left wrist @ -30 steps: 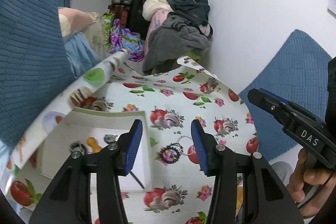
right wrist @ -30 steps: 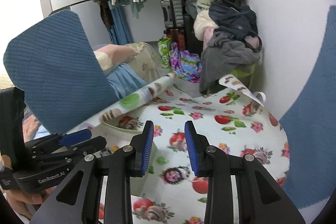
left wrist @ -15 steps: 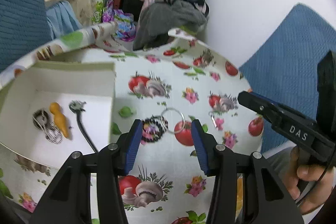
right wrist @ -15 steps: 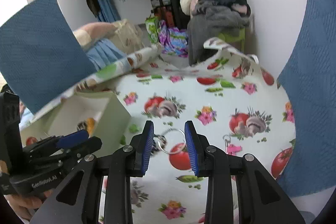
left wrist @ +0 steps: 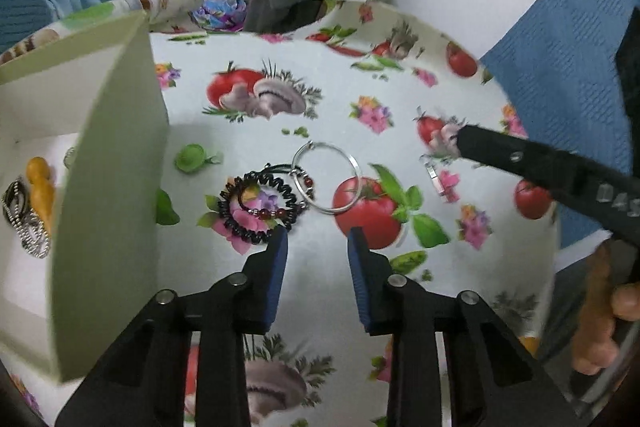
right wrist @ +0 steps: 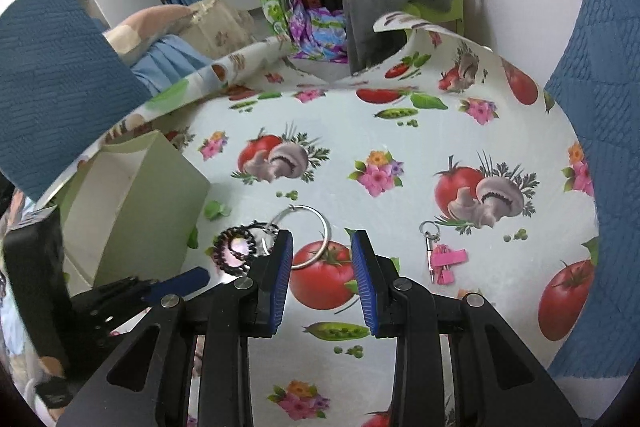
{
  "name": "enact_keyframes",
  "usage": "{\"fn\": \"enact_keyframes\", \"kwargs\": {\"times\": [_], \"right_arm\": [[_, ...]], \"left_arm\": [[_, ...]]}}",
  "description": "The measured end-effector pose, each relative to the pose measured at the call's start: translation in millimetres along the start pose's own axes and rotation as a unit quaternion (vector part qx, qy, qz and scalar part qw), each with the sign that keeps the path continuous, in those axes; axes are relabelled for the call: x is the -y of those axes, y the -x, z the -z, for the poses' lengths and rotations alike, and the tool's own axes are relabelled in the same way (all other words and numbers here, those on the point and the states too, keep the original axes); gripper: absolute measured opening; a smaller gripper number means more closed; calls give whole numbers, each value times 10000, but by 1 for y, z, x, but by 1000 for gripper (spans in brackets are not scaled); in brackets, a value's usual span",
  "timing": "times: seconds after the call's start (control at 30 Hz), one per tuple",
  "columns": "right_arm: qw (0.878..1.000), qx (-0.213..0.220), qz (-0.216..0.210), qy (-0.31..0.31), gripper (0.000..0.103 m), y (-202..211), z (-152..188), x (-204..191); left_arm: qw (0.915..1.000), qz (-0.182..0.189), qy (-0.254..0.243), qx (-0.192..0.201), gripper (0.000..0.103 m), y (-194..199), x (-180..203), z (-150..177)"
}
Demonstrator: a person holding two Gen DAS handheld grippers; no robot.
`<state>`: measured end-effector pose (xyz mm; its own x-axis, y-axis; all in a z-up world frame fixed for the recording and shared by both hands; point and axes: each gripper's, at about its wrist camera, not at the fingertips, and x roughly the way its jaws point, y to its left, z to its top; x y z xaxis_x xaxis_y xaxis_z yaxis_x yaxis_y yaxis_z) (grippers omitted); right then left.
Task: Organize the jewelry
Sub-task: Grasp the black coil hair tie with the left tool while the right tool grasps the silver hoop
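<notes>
Bracelets lie just beyond left hand-held gripper, untouched

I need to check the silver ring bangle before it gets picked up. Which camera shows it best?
The left wrist view: the silver ring bangle lies whole and unobstructed on the tablecloth, beside the black beaded bracelet. In the right wrist view, the right gripper has one finger covering part of the bangle's lower edge.

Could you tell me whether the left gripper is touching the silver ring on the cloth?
Apart. In the left wrist view, the left gripper stands open with bare cloth between its fingertips and the silver ring beyond.
</notes>
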<state>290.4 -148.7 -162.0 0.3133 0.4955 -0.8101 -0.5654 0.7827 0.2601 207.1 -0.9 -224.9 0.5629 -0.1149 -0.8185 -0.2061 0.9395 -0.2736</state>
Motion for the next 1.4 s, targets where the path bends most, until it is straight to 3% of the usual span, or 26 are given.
{"fn": "enact_keyframes", "kwargs": {"times": [0.3, 0.4, 0.53, 0.87, 0.9, 0.97, 1.03, 1.4], "right_arm": [[9990, -451, -40, 34, 29, -32, 3, 6], [9983, -575, -85, 59, 29, -42, 3, 5], [9974, -695, -141, 149, 29, -55, -2, 1], [9945, -960, -234, 355, 31, -90, -8, -10], [9942, -981, -227, 368, 33, -92, -8, -10], [9938, -1010, -256, 395, 51, -97, -7, -13], [9936, -1001, -271, 439, 60, -101, -8, -16], [9921, -1079, -203, 612, 71, -120, -10, -23]], "left_arm": [[9950, -570, -818, 10, 25, -34, 7, 1], [9937, -608, -938, -74, 11, -41, 7, 1], [9914, -678, -1117, -24, 8, -43, 7, 3], [9991, 29, -390, 175, 8, -12, -3, -10], [9992, 86, -343, 191, 8, -10, -3, -11], [9994, 149, -253, 197, 8, -5, -3, -12], [9995, 191, -157, 207, 8, -2, -4, -10], [9997, 48, 108, 228, 8, 3, -8, 5]]}}
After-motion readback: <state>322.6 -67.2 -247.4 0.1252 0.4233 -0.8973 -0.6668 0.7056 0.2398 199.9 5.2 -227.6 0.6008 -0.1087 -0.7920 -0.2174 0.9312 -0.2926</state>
